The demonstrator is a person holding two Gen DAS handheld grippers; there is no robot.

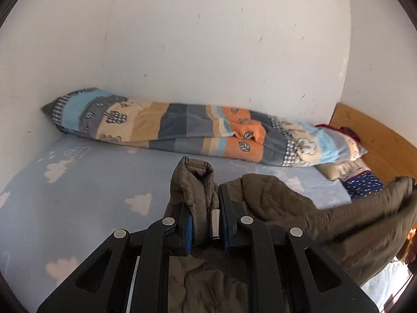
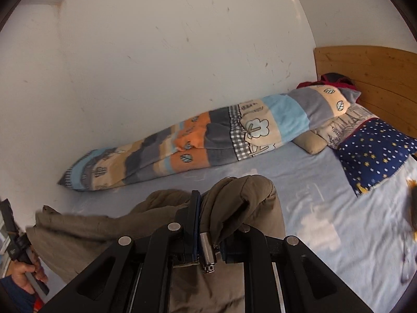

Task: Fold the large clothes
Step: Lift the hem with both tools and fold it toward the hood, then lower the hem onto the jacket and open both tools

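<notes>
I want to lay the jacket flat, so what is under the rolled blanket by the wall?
The blanket lies on the blue sheet; its far end rests on pillows. Anything beneath is covered.

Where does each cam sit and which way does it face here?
Left wrist: on the left gripper, looking along its fingers over the bed to the wall; its jaws clamp the olive jacket.
Right wrist: on the right gripper, facing bed and headboard; a hand shows at lower left.
Shared: jacket, patterned blanket, wall.
</notes>
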